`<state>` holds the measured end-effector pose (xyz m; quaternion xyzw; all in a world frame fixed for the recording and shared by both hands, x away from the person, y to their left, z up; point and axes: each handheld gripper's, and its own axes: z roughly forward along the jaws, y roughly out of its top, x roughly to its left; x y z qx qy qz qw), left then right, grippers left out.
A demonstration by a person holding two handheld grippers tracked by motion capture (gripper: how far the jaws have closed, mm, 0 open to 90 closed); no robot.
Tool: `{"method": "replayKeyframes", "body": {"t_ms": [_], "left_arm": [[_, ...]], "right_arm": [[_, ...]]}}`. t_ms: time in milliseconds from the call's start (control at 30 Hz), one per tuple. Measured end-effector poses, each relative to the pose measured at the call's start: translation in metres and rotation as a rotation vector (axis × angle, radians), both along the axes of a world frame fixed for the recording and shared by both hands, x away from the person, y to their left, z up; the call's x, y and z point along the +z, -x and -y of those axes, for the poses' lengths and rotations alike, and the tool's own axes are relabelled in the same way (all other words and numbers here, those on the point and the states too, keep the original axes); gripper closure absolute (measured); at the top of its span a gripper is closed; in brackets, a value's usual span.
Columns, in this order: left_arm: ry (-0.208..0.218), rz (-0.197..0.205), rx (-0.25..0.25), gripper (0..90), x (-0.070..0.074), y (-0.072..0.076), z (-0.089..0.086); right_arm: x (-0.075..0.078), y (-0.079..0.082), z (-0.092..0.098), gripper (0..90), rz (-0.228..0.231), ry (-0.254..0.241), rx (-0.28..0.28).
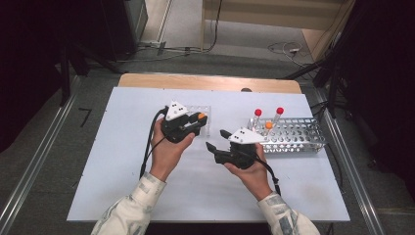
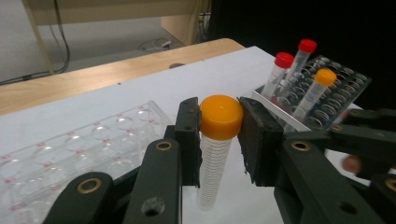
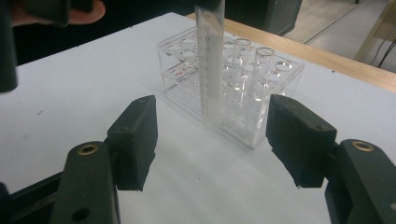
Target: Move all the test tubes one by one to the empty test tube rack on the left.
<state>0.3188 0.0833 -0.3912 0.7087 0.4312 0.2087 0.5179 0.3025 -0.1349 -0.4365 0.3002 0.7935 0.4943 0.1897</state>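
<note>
White table sheet (image 1: 147, 196), clear rack (image 3: 261, 93) toward far edge, metal rack (image 1: 303, 137) near right edge. Left gripper (image 2: 219, 126) clamped on orange-capped tube (image 2: 215, 140), hanging upright beside clear rack. Right gripper (image 3: 210, 140) spread wide, empty. Best lowered straight, tube kept vertical over one hole.

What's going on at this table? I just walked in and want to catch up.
A person works with two hand-held grippers. The left gripper is shut on the orange cap of a tube, holding it upright above the white table beside the clear rack. The right gripper is open, with nothing between its pads. Three more capped tubes stand in the metal rack at the right.
</note>
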Motion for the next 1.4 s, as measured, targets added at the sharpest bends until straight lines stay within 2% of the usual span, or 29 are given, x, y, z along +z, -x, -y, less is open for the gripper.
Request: {"method": "replayKeyframes", "body": {"t_ms": [200,333,500,667,1067,1267,1400], "left_arm": [[-0.004,0.000,0.055,70.7,0.011,-0.008,-0.016],[-0.007,0.009,0.085,70.7,0.017,-0.016,-0.023],[-0.021,0.008,0.104,70.7,0.017,-0.027,-0.024],[-0.018,0.007,0.135,70.7,0.014,-0.037,-0.026],[-0.042,0.009,0.145,70.7,0.006,-0.045,-0.021],[-0.069,0.020,0.140,70.6,0.004,-0.043,-0.016],[-0.101,0.021,0.138,70.5,-0.003,-0.041,-0.012]], "right_arm": [[-0.002,0.010,0.014,31.0,0.004,0.015,0.018],[-0.004,0.012,0.022,26.5,-0.002,0.014,-0.005],[-0.006,0.013,0.028,19.5,-0.005,-0.001,-0.022],[-0.007,0.016,0.032,18.0,-0.009,-0.007,-0.024],[-0.010,0.019,0.038,15.7,-0.024,-0.018,-0.023],[-0.010,0.020,0.043,15.7,-0.031,-0.020,-0.027],[-0.010,0.020,0.047,15.7,-0.035,-0.027,-0.035]]}}
